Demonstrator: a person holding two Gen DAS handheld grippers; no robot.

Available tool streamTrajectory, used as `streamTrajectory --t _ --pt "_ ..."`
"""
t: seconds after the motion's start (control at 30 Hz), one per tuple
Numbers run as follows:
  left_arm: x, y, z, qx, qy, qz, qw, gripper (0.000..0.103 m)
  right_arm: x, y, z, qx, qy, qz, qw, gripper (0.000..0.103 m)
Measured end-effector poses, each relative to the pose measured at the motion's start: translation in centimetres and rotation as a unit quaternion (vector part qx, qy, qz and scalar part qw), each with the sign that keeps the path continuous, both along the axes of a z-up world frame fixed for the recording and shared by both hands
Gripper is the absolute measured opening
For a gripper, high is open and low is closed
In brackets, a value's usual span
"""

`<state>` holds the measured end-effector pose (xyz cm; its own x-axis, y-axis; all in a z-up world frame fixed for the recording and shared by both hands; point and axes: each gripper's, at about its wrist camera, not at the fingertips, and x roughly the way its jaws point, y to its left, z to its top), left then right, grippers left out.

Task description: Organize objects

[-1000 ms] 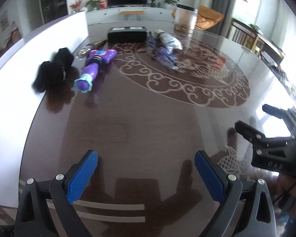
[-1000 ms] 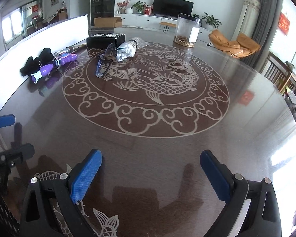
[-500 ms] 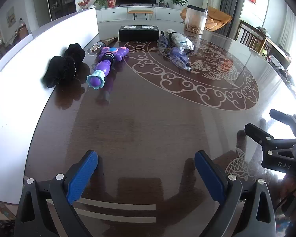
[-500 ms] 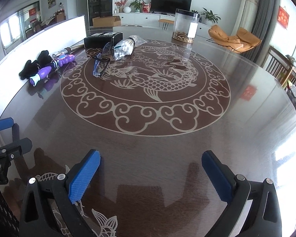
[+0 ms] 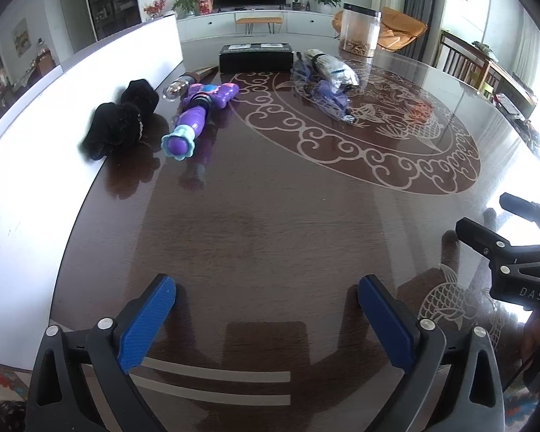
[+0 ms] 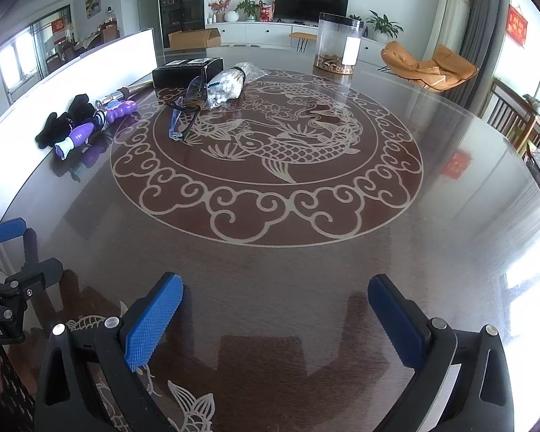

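Observation:
Several objects lie at the far left of a round dark table: a black fuzzy cloth, a purple toy wand, a clear-tipped stick, a black box, blue-framed glasses and a clear bag of small white items. The same group shows in the right wrist view: cloth, wand, box, glasses, bag. My left gripper is open and empty, far short of them. My right gripper is open and empty over the near table.
A clear canister with brown bits stands at the table's far side. A white panel lines the left edge. Wooden chairs stand to the right. The right gripper shows beside the left one.
The left gripper's view has swung slightly, so the objects sit further right and nearer in it. The right gripper has edged forward a little. Both stay open.

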<state>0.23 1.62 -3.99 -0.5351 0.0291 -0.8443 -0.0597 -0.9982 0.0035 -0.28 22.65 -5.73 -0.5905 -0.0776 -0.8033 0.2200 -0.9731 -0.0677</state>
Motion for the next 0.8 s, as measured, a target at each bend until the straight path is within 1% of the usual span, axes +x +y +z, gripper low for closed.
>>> streamTrajectory --t 0.13,0.8 --pt "-0.04 -0.4 0.01 0.0 0.0 0.011 0.9999 0.103 0.05 0.06 0.01 -0.003 -0.002 0.0 1.0 0.103" --pt "0.04 -0.42 0.02 0.0 0.0 0.011 0.9999 0.103 -0.2 0.39 -0.12 -0.021 -0.014 -0.004 1.0 0.103"
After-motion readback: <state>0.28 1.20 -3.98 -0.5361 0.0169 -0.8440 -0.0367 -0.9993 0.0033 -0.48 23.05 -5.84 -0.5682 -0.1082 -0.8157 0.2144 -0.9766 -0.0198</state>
